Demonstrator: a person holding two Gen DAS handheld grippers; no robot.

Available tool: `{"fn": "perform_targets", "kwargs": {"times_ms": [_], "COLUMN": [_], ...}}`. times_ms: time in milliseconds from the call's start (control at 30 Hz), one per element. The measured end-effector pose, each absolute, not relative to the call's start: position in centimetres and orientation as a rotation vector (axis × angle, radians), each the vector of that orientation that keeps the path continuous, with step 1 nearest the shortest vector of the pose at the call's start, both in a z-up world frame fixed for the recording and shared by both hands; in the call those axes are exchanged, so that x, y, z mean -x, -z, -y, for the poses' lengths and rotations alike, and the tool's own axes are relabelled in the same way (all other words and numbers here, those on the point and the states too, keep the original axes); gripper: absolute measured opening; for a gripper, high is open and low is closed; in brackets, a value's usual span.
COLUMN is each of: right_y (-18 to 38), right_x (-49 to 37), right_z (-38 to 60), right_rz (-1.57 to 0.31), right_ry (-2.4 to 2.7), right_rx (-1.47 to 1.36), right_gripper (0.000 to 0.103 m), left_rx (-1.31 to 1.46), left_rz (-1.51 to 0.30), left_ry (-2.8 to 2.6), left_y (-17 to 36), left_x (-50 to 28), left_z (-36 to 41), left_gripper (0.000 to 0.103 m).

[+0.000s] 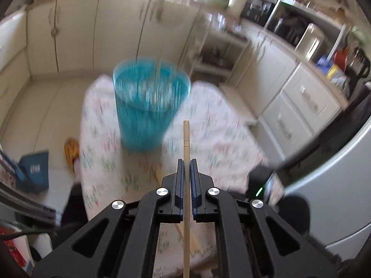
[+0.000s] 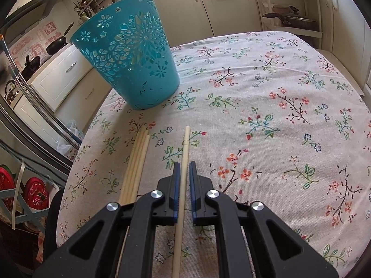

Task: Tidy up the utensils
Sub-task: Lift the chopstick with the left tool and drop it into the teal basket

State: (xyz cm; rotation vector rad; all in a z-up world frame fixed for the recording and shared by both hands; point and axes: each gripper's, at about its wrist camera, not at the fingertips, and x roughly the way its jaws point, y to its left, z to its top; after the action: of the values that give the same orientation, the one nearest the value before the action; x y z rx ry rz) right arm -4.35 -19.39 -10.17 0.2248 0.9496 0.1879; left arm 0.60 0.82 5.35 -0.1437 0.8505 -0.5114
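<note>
Wooden chopstick (image 1: 186, 143) pinched in left gripper (image 1: 187, 162), teal basket (image 1: 148, 106) at frame centre (blurred). Right gripper (image 2: 184, 165) sits narrowly open around another chopstick (image 2: 185, 148), not clamped, so it prob slips on lifting.

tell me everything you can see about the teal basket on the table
The teal basket is a round plastic bin that tapers toward its base, its wall pierced with flower and leaf cutouts. It stands upright on the floral tablecloth near the table's edge, open at the top. In the left wrist view it is motion-blurred, so its contents cannot be made out. Nothing else touches it; the loose chopsticks lie apart from it.
</note>
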Motion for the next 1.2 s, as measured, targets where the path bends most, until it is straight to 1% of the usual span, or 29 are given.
{"fn": "perform_targets", "kwargs": {"times_ms": [133, 267, 400, 533, 667, 833, 1100, 1167, 1200], "right_y": [10.1, 10.1, 10.2, 10.3, 10.4, 10.4, 10.4, 10.4, 10.4], "right_x": [4.4, 4.4, 4.3, 4.1, 3.9, 3.7, 3.7, 3.7, 3.7], "right_z": [19.4, 19.4, 19.5, 19.5, 19.8, 19.8, 19.9, 19.8, 19.8], "right_rz": [-0.949, -0.948, -0.946, -0.941, -0.942, -0.943, -0.943, -0.943, -0.943], "right_ry": [-0.188, -0.190, -0.192, -0.194, -0.200, -0.203, -0.204, -0.204, -0.204], "right_rx": [-0.226, -0.232, -0.241, -0.245, -0.264, -0.274, -0.279, -0.277, -0.276], "right_gripper": [0.008, 0.008, 0.008, 0.008, 0.008, 0.008, 0.008, 0.008, 0.009], "left_rx": [0.138, 0.128, 0.148, 0.164, 0.133, 0.101, 0.053, 0.054, 0.055], "left_rz": [-0.640, -0.479, -0.400, -0.338, -0.315, -0.363, -0.419, -0.434, -0.435], "left_ry": [0.446, 0.396, 0.306, 0.230, 0.168, 0.118, 0.112, 0.114, 0.112], "left_y": [-10.9, -13.8, -14.4, -13.8, -11.9, -8.6, -6.0, -5.8, -5.7], "left_x": [-2.0, -4.2, -8.3, -12.0, -15.1, -17.7, -16.4, -15.6, -15.0], "left_z": [-1.0, -0.1, 0.5, 0.9, 2.0, 2.5, 2.4, 2.0, 1.8], "left_gripper": [0.005, 0.005, 0.005, 0.005, 0.005, 0.005, 0.006, 0.008, 0.013]}}
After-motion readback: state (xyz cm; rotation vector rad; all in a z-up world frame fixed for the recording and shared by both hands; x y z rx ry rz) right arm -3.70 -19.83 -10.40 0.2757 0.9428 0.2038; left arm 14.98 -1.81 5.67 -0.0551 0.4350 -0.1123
